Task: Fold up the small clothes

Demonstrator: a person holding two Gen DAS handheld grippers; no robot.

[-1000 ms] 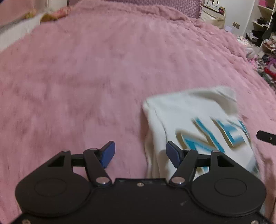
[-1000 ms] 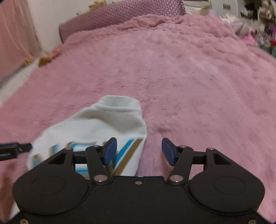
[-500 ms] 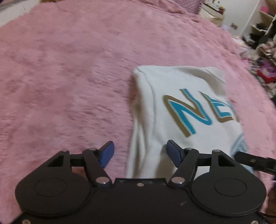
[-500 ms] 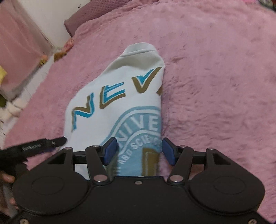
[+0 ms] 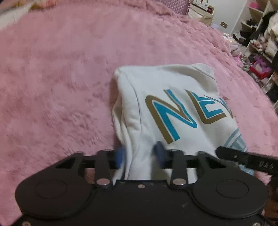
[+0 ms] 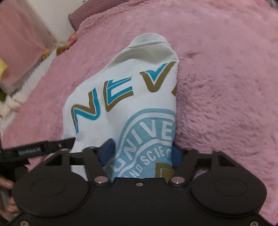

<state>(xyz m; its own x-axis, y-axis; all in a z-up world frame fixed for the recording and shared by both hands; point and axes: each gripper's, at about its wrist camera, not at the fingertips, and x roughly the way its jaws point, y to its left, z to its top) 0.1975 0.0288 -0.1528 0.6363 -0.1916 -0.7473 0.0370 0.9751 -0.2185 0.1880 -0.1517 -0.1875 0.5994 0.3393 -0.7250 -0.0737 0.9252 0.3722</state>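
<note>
A white folded shirt (image 5: 173, 107) with blue and gold "NEV" letters and a light blue round crest lies on the pink fluffy bedspread (image 5: 60, 78). My left gripper (image 5: 139, 153) has its blue pads closing around the shirt's near left edge; the pads are blurred. My right gripper (image 6: 141, 154) has its pads around the near right part of the shirt (image 6: 125, 97), over the crest. The right gripper's finger (image 5: 246, 158) shows in the left wrist view, and the left gripper's finger (image 6: 40, 149) shows in the right wrist view.
The bedspread (image 6: 225, 87) covers the whole bed. A purple headboard cushion (image 5: 180, 7) sits at the far end. Shelves and cluttered items (image 5: 257, 43) stand off the bed's right side. Soft toys (image 6: 10, 104) lie off the left edge.
Both grippers have moved forward onto the shirt's near edge. Their jaws have narrowed from wide open to closing around the fabric.
</note>
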